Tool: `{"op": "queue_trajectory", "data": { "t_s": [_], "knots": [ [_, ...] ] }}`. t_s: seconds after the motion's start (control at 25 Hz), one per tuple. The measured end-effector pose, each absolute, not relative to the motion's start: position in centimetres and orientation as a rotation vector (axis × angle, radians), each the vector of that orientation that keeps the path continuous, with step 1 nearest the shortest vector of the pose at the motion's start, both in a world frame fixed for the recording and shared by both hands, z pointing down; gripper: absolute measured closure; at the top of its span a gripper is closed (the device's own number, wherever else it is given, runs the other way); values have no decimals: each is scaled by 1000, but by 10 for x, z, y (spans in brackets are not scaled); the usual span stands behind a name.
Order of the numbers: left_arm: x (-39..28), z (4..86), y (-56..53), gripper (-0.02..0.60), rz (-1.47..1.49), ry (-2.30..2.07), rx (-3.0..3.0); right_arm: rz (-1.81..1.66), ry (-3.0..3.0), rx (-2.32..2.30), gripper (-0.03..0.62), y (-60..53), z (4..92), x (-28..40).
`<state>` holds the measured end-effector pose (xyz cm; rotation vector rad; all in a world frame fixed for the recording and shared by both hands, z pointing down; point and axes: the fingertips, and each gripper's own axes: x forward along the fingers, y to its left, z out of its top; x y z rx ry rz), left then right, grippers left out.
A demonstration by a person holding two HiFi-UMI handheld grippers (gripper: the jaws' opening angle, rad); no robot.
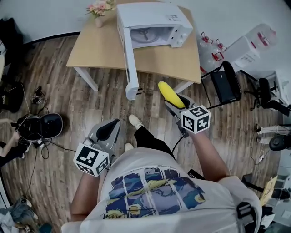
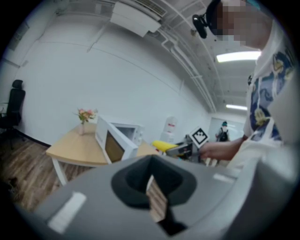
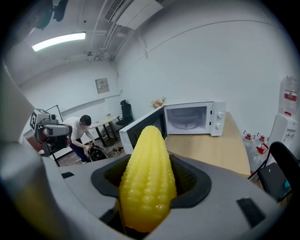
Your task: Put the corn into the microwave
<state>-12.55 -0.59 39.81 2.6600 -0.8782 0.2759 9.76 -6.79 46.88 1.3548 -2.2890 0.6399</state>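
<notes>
My right gripper (image 1: 175, 101) is shut on a yellow corn cob (image 1: 170, 94), held in the air short of the table's front edge. In the right gripper view the corn (image 3: 147, 178) stands up between the jaws and fills the middle. The white microwave (image 1: 154, 25) sits on the wooden table (image 1: 100, 48) with its door (image 1: 130, 63) swung wide open toward me; the cavity with its glass plate (image 3: 187, 121) shows. My left gripper (image 1: 108, 131) hangs low beside my body, jaws shut with nothing in them.
A vase of pink flowers (image 1: 100, 10) stands at the table's far left corner. A black chair (image 1: 223, 84) and water bottles (image 1: 211, 48) are to the right. Cables and gear (image 1: 38, 125) lie on the wooden floor at left, where a person (image 3: 77, 131) crouches.
</notes>
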Motion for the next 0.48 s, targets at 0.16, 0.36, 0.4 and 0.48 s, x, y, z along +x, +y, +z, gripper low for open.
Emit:
{"op": "queue_trajectory", "data": {
  "t_s": [0.16,0.36,0.4,0.48],
  "knots": [
    [-129,393,-50,572,285,-939,2648,640,-2293,1342,339,-133,477,104],
    [-127,386,-103,572,279,-1014,2618,599,-2302,1295,339,-212,486,107],
    [-125,385,-112,572,281,-1023,2614,594,-2302,1286,339,-226,488,108],
    [-120,382,-128,572,290,-1035,2611,588,-2301,1269,339,-254,494,109]
  ]
}}
